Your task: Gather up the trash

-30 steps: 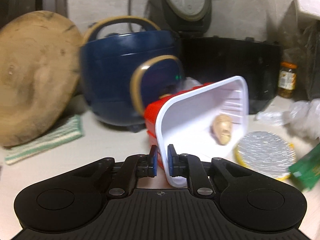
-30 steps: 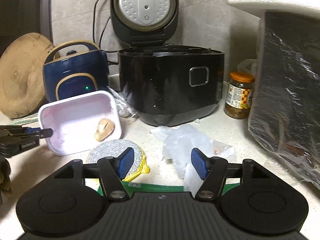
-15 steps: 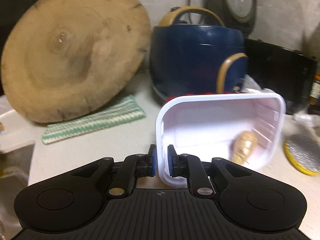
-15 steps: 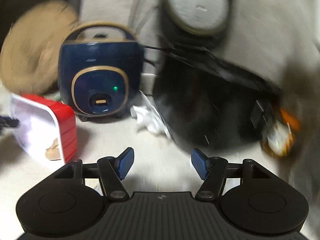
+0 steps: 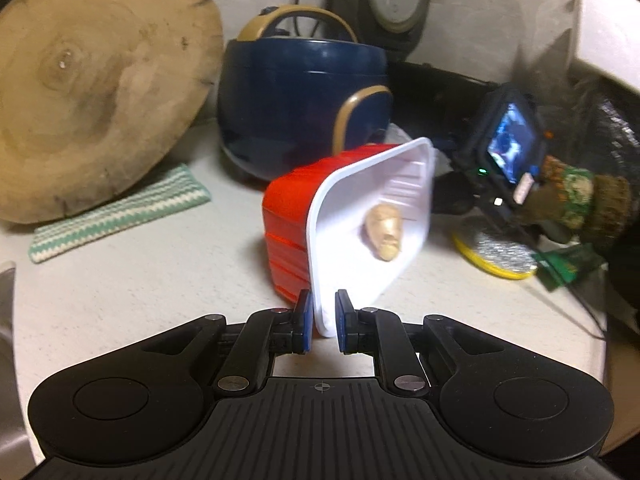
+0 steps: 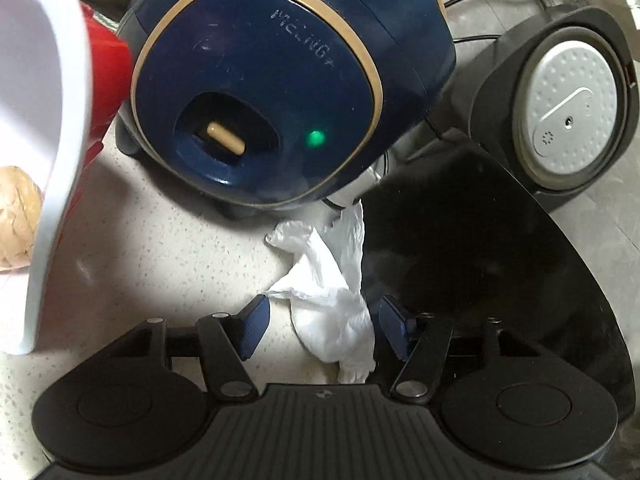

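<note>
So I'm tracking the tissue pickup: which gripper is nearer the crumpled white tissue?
Right. The right gripper straddles the tissue with fingers open; the left gripper is off to the side, clamped on the tray rim.

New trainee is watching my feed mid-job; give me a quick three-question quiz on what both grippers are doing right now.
1. True or false: the left gripper is shut on the rim of the red and white tray.
2. Which lies between the right gripper's open fingers: A) jar, B) crumpled white tissue, C) green cloth?
3. What lies inside the tray?

Key: 1 true. 2 B; the jaws have just been closing, pads not yet pressing it. 3 a tan food scrap.
</note>
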Motion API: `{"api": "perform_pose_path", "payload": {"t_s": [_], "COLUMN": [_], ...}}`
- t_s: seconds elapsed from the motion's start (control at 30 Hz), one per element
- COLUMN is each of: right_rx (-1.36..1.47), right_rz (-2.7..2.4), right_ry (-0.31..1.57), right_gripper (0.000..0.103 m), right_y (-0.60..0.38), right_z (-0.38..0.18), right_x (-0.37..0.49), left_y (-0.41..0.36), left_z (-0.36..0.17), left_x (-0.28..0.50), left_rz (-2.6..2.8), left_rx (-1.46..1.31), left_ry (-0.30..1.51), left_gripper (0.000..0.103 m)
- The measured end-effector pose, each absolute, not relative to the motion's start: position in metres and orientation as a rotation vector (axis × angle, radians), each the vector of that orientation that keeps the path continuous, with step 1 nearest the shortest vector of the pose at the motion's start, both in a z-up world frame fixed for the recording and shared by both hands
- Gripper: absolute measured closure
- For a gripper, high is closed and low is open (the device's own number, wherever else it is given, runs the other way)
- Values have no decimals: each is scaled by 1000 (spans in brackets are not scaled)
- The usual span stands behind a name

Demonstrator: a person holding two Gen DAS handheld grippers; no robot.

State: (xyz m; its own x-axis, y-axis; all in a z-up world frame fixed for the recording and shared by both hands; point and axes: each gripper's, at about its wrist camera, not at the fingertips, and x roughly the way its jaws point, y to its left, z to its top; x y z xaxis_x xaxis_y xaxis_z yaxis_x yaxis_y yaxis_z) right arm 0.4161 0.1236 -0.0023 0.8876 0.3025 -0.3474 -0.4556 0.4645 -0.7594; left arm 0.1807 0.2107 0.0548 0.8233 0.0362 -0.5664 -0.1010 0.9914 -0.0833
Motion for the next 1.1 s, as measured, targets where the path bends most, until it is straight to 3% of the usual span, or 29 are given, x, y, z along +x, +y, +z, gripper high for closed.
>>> {"api": "perform_pose_path", "payload": {"t_s": [0.07,0.1,0.13,0.2,0.37,0.6,0.83,0.97,1.07,1.1], "right_rx": [-958,-938,-914,-837,-400,-57,36,-48,-114,-115], "right_rz": [489,497,490,464,546,695,749,635,567,578], "right_ry": [182,197,215,284,508,658,579,565,544,540], "right_gripper": [45,52,75,101,102,102,102,101,95,88], "right_y": [123,123,121,110,37,-43,-104,-120,-120,-118], "right_z": [1,4,7,17,62,76,89,79,70,68], "right_x": [420,422,425,434,443,408,328,309,301,300], "left_y": [212,213,213,215,213,198,168,149,143,142], "left_z": [55,54,54,53,46,40,41,40,38,38], "left_x": [179,179,179,179,174,175,181,185,193,196], "left_rz": [48,38,26,-7,-92,-234,-304,-292,-164,-119], "left_rx": [-128,-136,-145,-165,-170,-150,-97,-74,-97,-105], "left_ry": [608,613,618,624,640,674,666,623,568,552], "left_gripper": [88,88,88,88,88,88,88,87,87,87]}}
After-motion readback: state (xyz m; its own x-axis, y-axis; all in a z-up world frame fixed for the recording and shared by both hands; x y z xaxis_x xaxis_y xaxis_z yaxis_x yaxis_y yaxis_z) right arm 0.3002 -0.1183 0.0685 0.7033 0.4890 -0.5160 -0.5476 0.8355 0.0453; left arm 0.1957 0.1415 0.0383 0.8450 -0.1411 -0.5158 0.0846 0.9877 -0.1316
